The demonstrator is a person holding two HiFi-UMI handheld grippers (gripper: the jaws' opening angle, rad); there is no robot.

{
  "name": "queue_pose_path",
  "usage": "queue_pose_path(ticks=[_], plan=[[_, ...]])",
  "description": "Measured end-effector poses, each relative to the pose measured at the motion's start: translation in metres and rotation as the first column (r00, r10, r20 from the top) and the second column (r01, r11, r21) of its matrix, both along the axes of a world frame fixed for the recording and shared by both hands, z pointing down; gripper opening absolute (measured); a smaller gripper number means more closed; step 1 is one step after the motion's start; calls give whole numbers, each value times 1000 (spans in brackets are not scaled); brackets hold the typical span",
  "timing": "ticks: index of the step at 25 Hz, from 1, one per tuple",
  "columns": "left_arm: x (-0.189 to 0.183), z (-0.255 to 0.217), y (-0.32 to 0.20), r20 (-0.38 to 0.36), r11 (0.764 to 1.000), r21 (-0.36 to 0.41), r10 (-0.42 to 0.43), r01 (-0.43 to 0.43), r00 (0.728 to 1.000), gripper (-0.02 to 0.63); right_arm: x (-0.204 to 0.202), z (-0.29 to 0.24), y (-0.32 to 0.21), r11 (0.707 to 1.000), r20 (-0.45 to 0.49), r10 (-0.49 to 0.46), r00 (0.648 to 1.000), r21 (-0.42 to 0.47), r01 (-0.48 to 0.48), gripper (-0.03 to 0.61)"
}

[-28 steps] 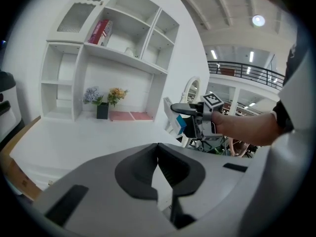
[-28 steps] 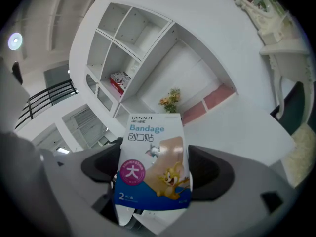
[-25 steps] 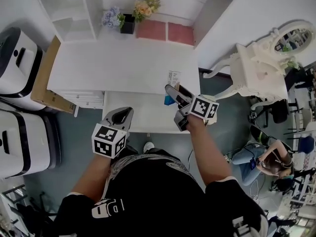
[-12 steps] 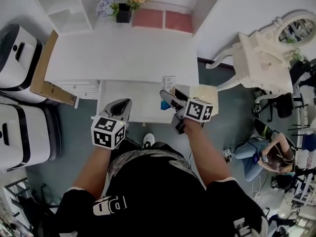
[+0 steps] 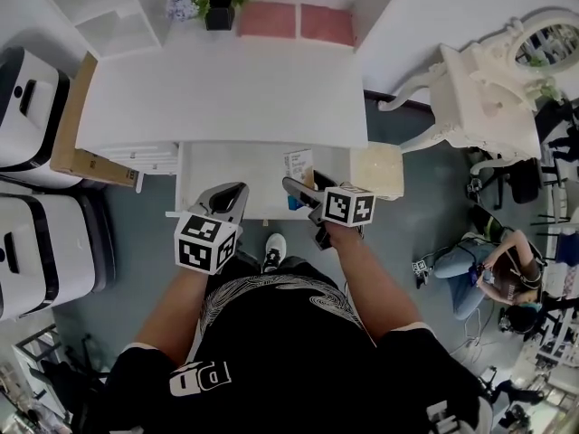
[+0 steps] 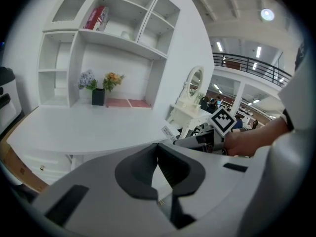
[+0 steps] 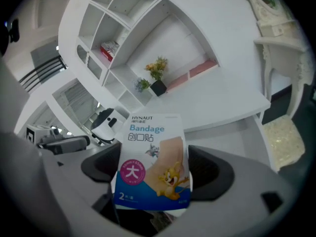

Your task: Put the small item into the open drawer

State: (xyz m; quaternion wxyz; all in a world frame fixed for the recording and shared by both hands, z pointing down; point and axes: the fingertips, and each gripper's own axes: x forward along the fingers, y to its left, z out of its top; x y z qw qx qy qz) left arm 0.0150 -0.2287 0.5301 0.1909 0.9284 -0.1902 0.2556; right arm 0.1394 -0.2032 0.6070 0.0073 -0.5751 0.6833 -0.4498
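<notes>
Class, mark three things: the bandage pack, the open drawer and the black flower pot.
bandage pack (image 7: 150,162): right gripper view, middle of its printed front.
drawer (image 5: 237,168): head view, bare floor inside.
flower pot (image 5: 218,20): head view, its black body.

bandage packet (image 7: 153,157): flat, white above, blue below, cartoon print, upright, lower edge pinched by right hand-held gripper (image 7: 154,174), seemingly over drawer's right part | drawer (image 5: 231,174): white, pulled out beneath tabletop (image 5: 217,98) front edge
</notes>
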Motion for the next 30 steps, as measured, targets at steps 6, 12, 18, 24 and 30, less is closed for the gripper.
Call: queue_pose_path(ticks=[6, 12, 18, 24, 30], plan=[[-2, 22, -4, 39, 999, -32, 20, -19, 999, 14, -3, 58, -10, 988, -85, -73, 994, -138, 61, 420], [-8, 36, -9, 58, 998, -55, 24, -21, 998, 14, -3, 103, -27, 965, -87, -119, 989, -246, 94, 420], [-26, 50, -20, 78, 997, -82, 12, -6, 997, 14, -4, 141, -47, 936, -117, -157, 981, -335, 110, 420], [-37, 63, -31, 79, 993, -120, 3, 6, 997, 14, 0, 177, -57, 909, -141, -132, 981, -411, 63, 420], [-42, 66, -41, 78, 990, -137, 2, 8, 997, 14, -4, 205, -58, 868, -139, -125, 982, -496, 41, 420]])
